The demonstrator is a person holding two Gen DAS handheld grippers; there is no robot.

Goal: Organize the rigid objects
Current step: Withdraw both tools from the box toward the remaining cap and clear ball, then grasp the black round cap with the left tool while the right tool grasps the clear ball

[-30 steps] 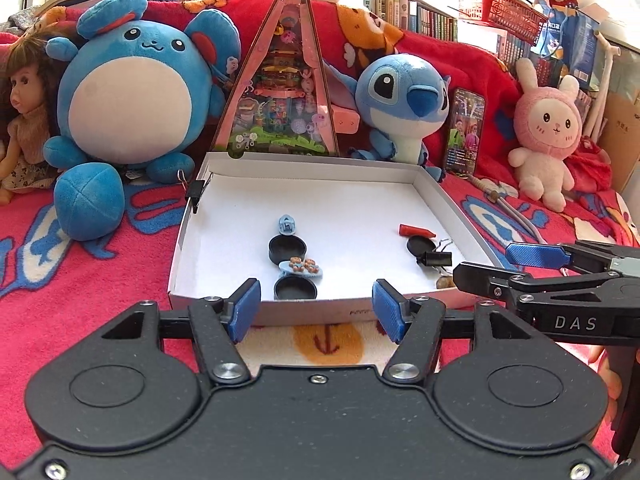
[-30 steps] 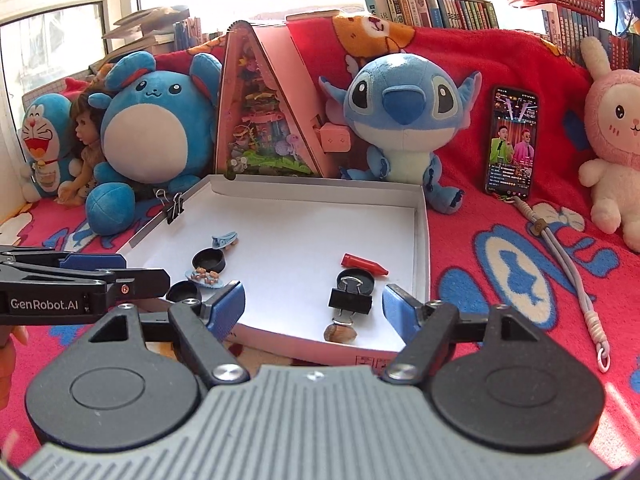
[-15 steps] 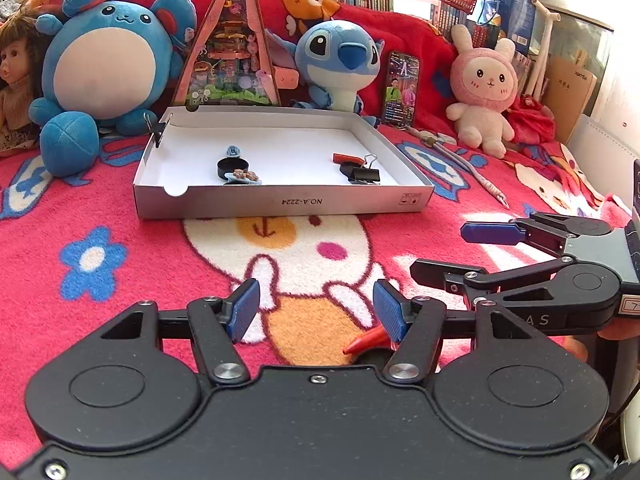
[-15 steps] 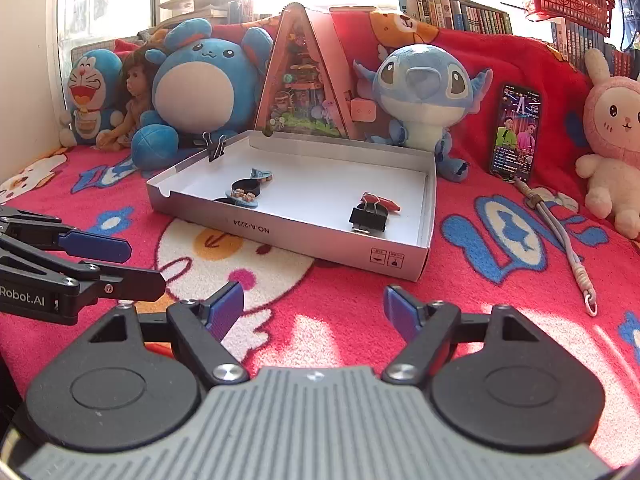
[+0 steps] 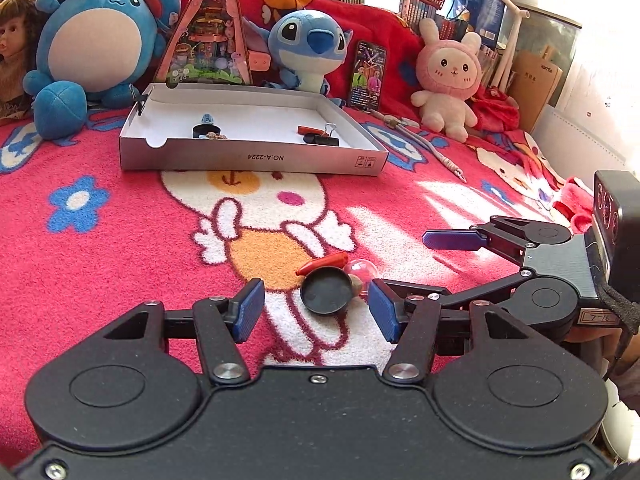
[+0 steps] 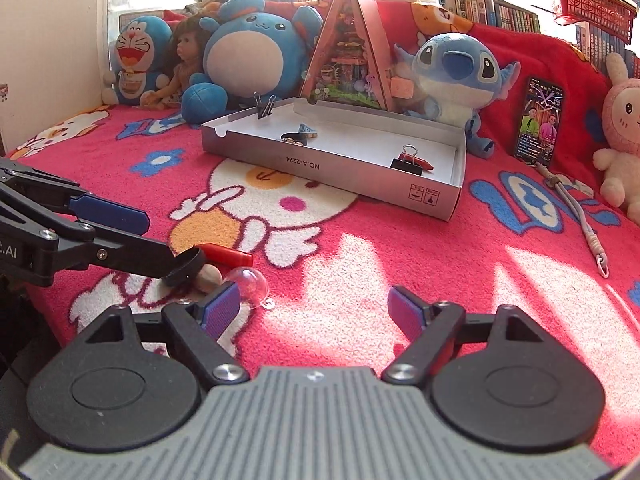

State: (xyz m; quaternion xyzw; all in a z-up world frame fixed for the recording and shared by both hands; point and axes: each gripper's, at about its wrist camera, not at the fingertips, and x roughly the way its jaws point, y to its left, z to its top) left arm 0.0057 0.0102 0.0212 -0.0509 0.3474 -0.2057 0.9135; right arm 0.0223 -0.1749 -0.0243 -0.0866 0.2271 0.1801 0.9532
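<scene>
Left wrist view: left gripper (image 5: 316, 312), jaws unclosed and just narrowing, brackets the black cap (image 5: 326, 295) on the blanket (image 5: 120, 264) near its front edge, readying a pickup; right gripper (image 6: 314, 310) waits open beside.

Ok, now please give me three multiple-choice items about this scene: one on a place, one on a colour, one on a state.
1. Where does the black dish beside the clear dome lie?
A. on a bookshelf
B. on the blanket
C. on a chair

2. What colour is the rabbit plush?
A. green
B. yellow
C. pink

3. In what state is the phone?
A. propped up, screen lit
B. lying flat, screen dark
C. face down

Answers:
1 B: the dish rests on the red patterned blanket.
2 C: its hood and ears are pink.
3 A: it leans upright and shows a bright picture.
</scene>
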